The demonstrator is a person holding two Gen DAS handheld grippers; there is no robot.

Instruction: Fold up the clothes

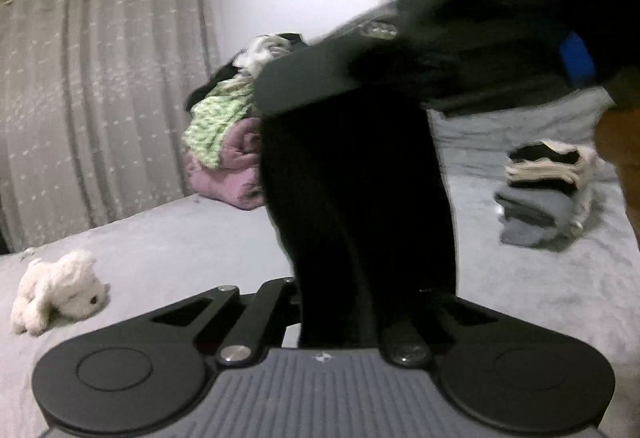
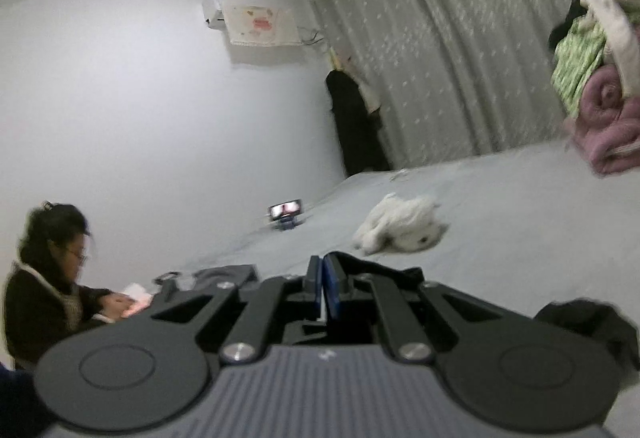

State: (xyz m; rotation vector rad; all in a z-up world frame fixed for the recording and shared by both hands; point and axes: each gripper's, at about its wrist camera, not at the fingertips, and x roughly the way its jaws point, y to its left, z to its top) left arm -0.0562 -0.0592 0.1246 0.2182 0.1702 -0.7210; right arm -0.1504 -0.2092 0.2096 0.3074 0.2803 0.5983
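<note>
A black garment [image 1: 356, 177] hangs in front of my left gripper [image 1: 360, 302] and hides its fingers; the cloth rises straight out of the place where they meet, so the jaws are shut on it. The garment stretches up to the right, to my right gripper, whose blue pad [image 1: 576, 53] shows blurred at the top right. In the right wrist view my right gripper [image 2: 322, 278] has its blue pads pressed together. Black cloth [image 2: 580, 322] drapes around its fingers and off to the right over the grey bed [image 2: 520, 222].
A heap of unfolded clothes [image 1: 224, 133] with a green print and a pink blanket lies by the curtain [image 1: 100, 97]. A folded stack [image 1: 544, 193] sits at right. A white plush toy [image 2: 400, 226], a phone on a stand [image 2: 286, 211] and a seated person [image 2: 52, 278] are nearby.
</note>
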